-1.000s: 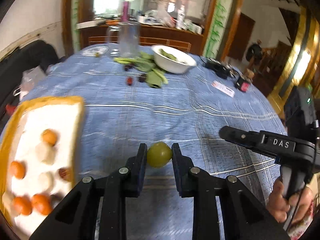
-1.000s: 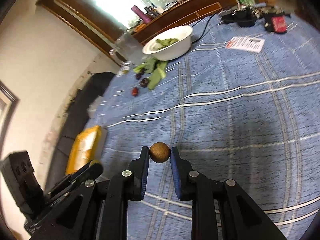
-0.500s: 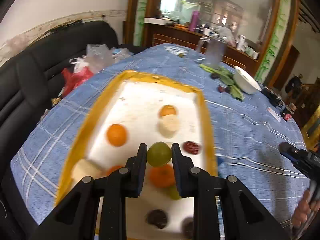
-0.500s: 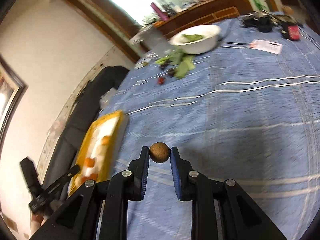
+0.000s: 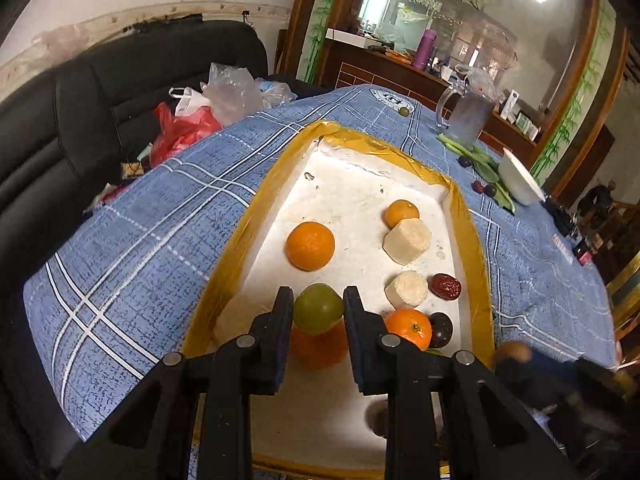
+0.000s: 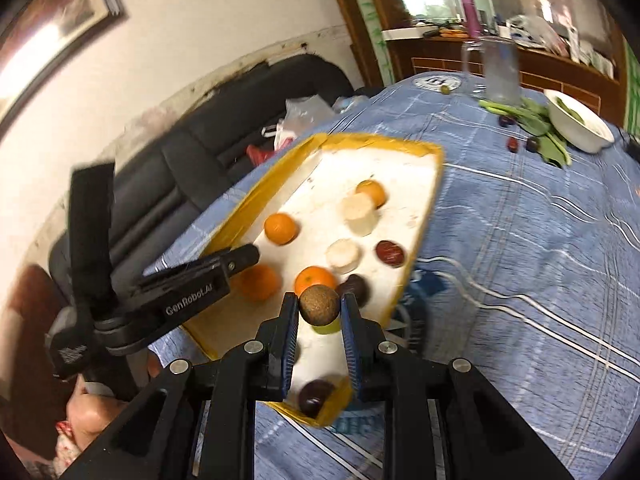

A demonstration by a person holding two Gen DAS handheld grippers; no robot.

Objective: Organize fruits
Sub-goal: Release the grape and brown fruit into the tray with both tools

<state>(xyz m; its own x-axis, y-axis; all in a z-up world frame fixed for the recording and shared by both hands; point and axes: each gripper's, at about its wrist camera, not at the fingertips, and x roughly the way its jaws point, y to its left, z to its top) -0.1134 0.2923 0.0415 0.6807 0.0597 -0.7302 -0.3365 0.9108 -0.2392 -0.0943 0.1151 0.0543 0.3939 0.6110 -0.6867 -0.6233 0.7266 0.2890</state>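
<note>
Placing step: left gripper pinching a round green fruit and right gripper pinching a brown fruit hover over the yellow-rimmed white tray's near end; next, lower and release.

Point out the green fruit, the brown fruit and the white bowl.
green fruit point(image 5: 319, 309), left wrist view, middle of its skin.
brown fruit point(image 6: 319, 305), right wrist view, centre of its rough face.
white bowl point(image 6: 578, 128), right wrist view, outer wall.

Black plastic left gripper and right gripper, silver screws, white "GenRobot.AI" lettering.
</note>
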